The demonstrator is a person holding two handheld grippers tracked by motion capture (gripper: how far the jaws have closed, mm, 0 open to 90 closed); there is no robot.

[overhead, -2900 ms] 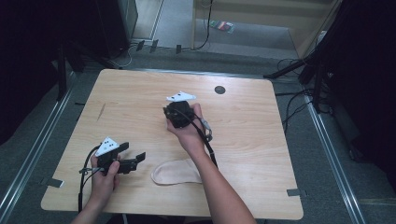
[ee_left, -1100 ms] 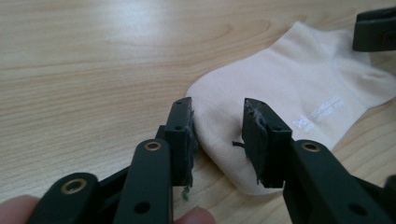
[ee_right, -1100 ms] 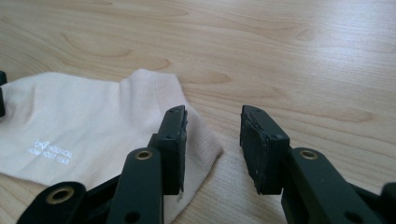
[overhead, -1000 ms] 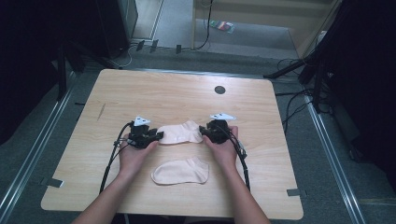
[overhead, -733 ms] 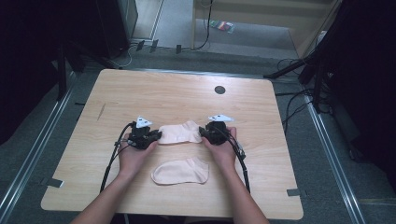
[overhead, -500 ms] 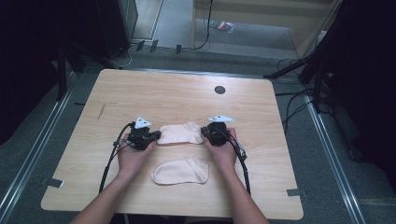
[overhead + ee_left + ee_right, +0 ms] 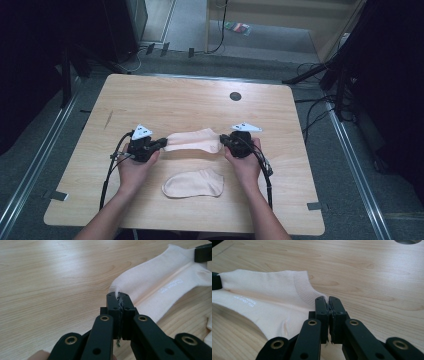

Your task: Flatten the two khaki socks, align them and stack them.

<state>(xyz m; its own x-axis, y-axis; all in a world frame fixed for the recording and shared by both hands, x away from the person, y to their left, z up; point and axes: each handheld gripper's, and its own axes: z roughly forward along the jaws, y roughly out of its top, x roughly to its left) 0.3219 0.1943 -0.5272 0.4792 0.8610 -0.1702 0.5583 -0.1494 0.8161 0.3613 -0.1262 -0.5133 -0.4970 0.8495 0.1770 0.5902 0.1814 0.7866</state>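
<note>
A pale wooden table (image 7: 190, 100) stands on a grey floor in a dim room, with cables trailing past its far edge and a round dark hole (image 7: 235, 96) near its back. A person's forearms come in from the near side, each hand holding a black gripper.

The left gripper (image 7: 161, 144) and the right gripper (image 7: 223, 142) face each other across the middle of the table, with a cream sock (image 7: 195, 140) stretched between them. Both sets of jaws have just been closing and now pinch the fabric: in the left gripper view the left gripper (image 7: 120, 297) bites one end of the sock (image 7: 160, 282), and in the right gripper view the right gripper (image 7: 327, 301) clamps the other end, just below the ribbed cuff (image 7: 303, 288). Small white print runs along the sock's side.

A second sock (image 7: 193, 183) lies flat on the table nearer the person, between the two forearms and apart from the held one.
</note>
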